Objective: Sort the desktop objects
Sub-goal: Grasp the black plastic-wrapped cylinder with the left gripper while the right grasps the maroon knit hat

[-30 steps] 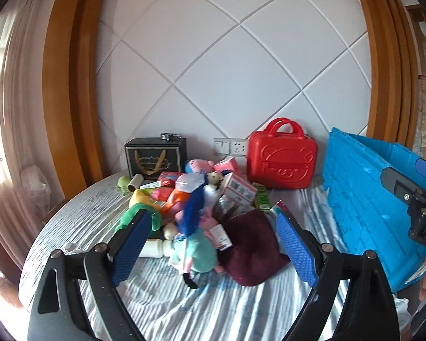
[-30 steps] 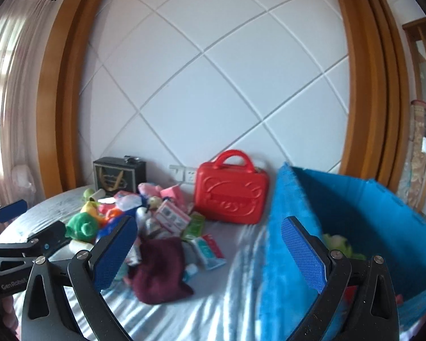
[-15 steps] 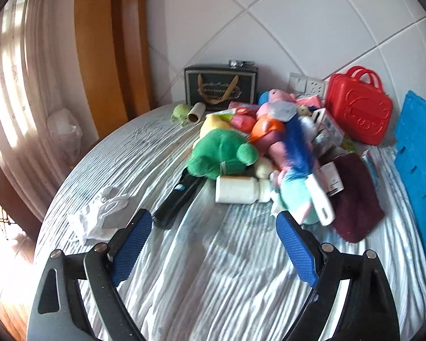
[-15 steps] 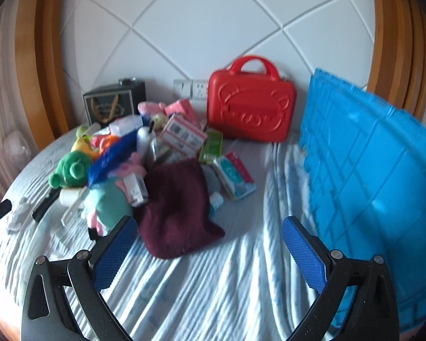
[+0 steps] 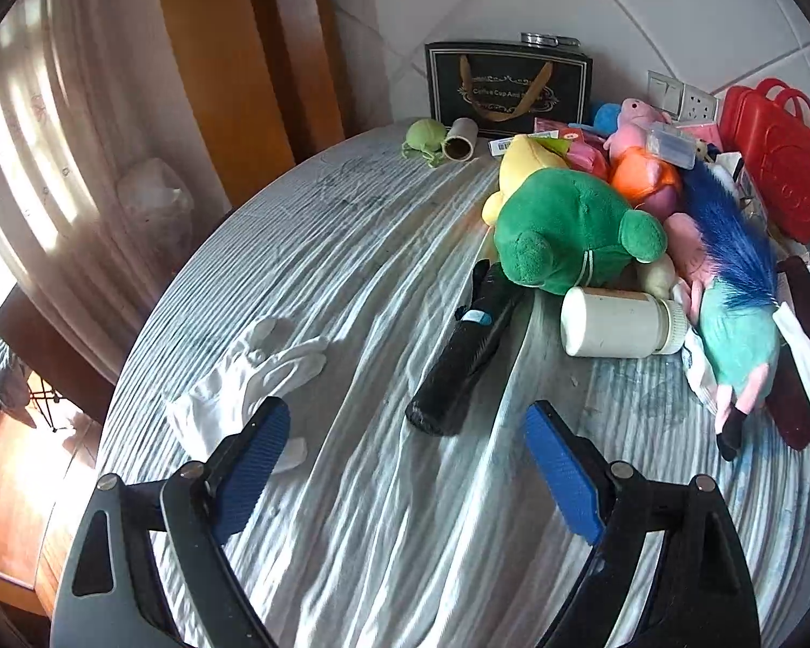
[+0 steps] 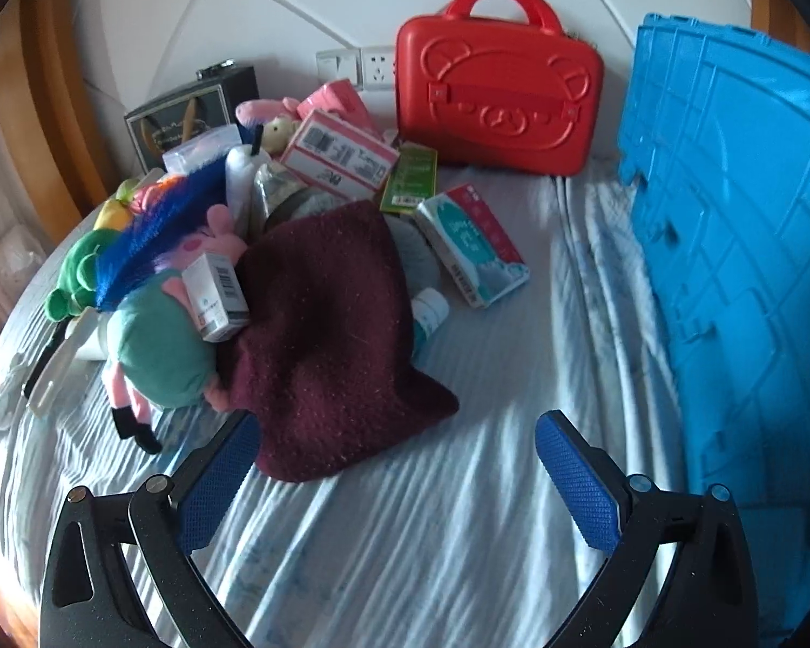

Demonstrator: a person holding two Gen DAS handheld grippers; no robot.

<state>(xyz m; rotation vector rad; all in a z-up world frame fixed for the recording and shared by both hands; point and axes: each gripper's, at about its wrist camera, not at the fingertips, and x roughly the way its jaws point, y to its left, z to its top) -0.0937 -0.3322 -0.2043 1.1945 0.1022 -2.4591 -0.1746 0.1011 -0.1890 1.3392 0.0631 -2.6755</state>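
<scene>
A heap of objects lies on the striped cloth of a round table (image 5: 351, 248). In the left wrist view a black folded umbrella (image 5: 467, 348) lies just beyond my left gripper (image 5: 405, 421), whose jaws are closing with nothing between them. A white bottle (image 5: 618, 322), a green plush (image 5: 567, 229) and a white glove (image 5: 248, 378) lie near it. In the right wrist view my right gripper (image 6: 397, 434) stands open over the near edge of a maroon knitted cloth (image 6: 335, 335). A teal plush pig (image 6: 159, 348) and a tissue pack (image 6: 472, 245) lie beside the cloth.
A blue plastic crate (image 6: 740, 216) stands at the right of the table. A red toy suitcase (image 6: 499, 89) and a black gift bag (image 5: 507, 83) stand against the white wall. Wooden trim (image 5: 232, 54) and a curtain (image 5: 54, 151) lie left of the table.
Both grippers have dropped and tilted down toward the table. The left one has swung left from the plush heap to the umbrella and glove; the right one has neared the maroon cloth.
</scene>
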